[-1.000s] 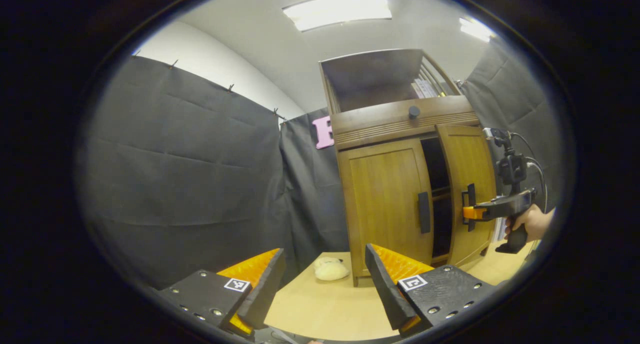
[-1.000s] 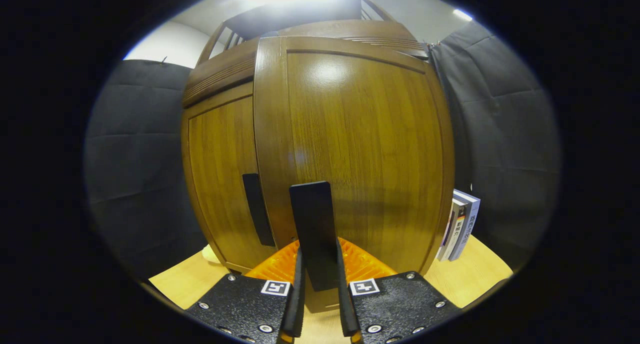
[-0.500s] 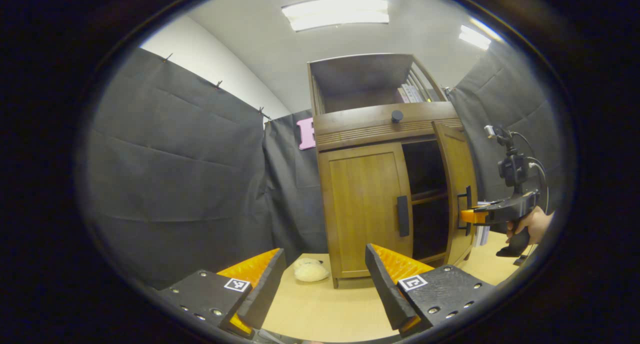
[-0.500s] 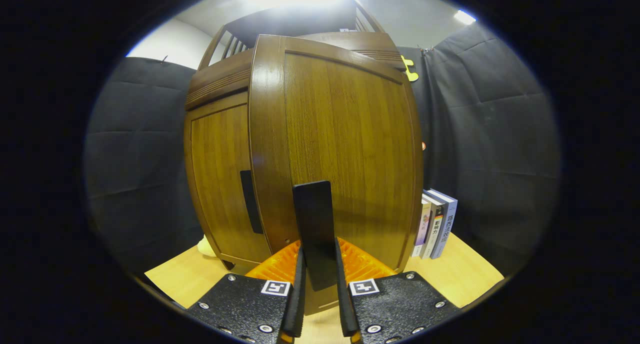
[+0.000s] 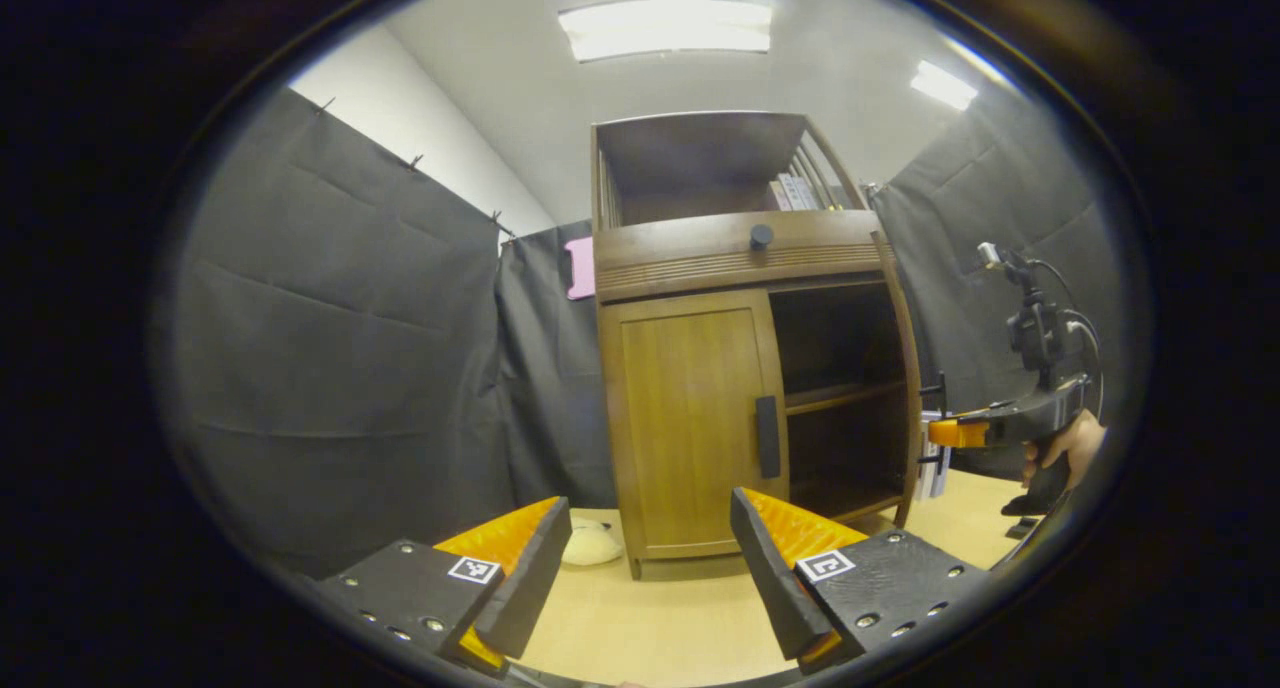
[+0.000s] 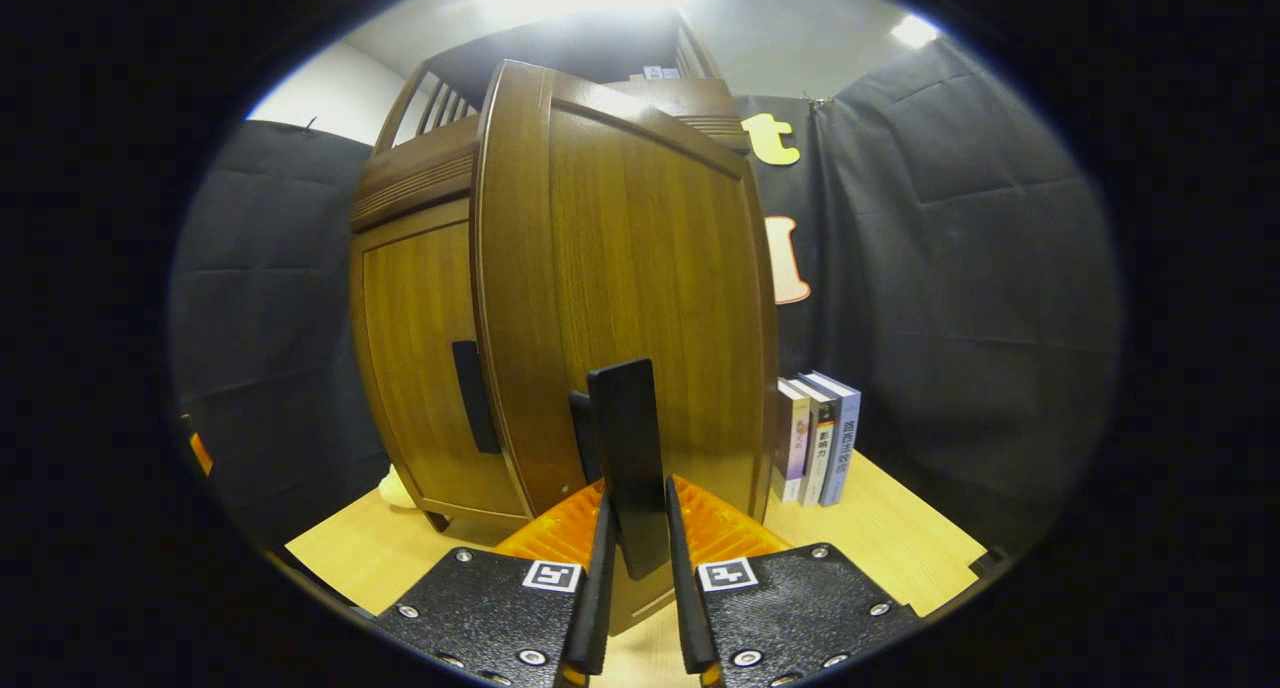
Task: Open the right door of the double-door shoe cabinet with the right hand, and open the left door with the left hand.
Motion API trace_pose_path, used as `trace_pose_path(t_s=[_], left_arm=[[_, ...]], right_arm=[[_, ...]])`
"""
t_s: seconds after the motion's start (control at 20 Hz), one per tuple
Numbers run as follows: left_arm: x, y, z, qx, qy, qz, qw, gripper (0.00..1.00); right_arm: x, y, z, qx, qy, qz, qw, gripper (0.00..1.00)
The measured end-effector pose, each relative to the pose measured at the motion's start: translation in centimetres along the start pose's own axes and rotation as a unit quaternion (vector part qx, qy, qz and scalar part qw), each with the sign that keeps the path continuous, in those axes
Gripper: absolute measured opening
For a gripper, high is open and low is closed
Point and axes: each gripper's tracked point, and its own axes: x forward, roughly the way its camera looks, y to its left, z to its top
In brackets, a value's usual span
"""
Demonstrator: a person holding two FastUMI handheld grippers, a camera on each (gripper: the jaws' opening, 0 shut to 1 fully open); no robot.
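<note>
Right gripper view: right gripper (image 6: 635, 608) jaws clenched on the black handle (image 6: 628, 463) of the right door (image 6: 640, 298), both fingers pressing its sides, handle upright between them. Right door swung wide, its face turned toward the camera, wood grain vertical. Left door (image 6: 420, 368) at 9 o'clock of it, shut flat, its own dark handle (image 6: 466, 396) untouched. Books (image 6: 815, 438) stand upright on the surface (image 6: 880, 548) at 3 o'clock of the right door, near the black cloth wall. Left gripper view: left gripper (image 5: 650, 568) jaws released, wide apart, nothing between them, hovering over the surface (image 5: 660, 628) well apart from the shoe cabinet (image 5: 740, 368). Cabinet sits at 12 o'clock of the jaws; left door (image 5: 690, 428) closed, handle (image 5: 767, 436) on its right edge; right half shows dark interior with a shelf (image 5: 835, 396). Right door (image 5: 905, 388) seen edge-on at 3 o'clock of the opening, right gripper (image 5: 945, 433) on it, hand (image 5: 1065, 453) behind. Pale soft object (image 5: 590, 545) on the surface just beside the cabinet's lower left corner. Knob (image 5: 761, 235) on the drawer front above the doors.
</note>
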Motion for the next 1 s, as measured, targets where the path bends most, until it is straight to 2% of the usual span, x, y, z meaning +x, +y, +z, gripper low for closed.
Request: trace_pose_path(t_s=[0.5, 0.75, 0.9, 0.95, 1.0], left_arm=[[0.2, -1.2, -0.8, -0.014, 0.001, -0.045, 0.999, 0.98], [0.4, -1.7, -1.2, -0.019, 0.002, -0.068, 0.998, 0.98], [0.4, -2.1, -1.6, -0.025, 0.005, -0.08, 0.996, 0.98], [0.5, -2.2, -1.9, -0.026, 0.005, -0.086, 0.996, 0.98], [0.5, -2.3, -1.9, -0.028, 0.005, -0.09, 0.996, 0.98]], right_arm=[[-0.3, -0.7, 1.1, -0.006, -0.008, -0.048, 0.999, 0.29], [-1.3, -2.7, 2.0, -0.015, -0.017, -0.085, 0.996, 0.29], [-1.5, -4.8, 1.6, -0.005, -0.017, -0.104, 0.994, 0.14], [-1.4, -5.4, 1.5, -0.003, -0.015, -0.109, 0.994, 0.21], [-1.6, -6.1, 1.5, -0.003, -0.015, -0.115, 0.993, 0.14]])
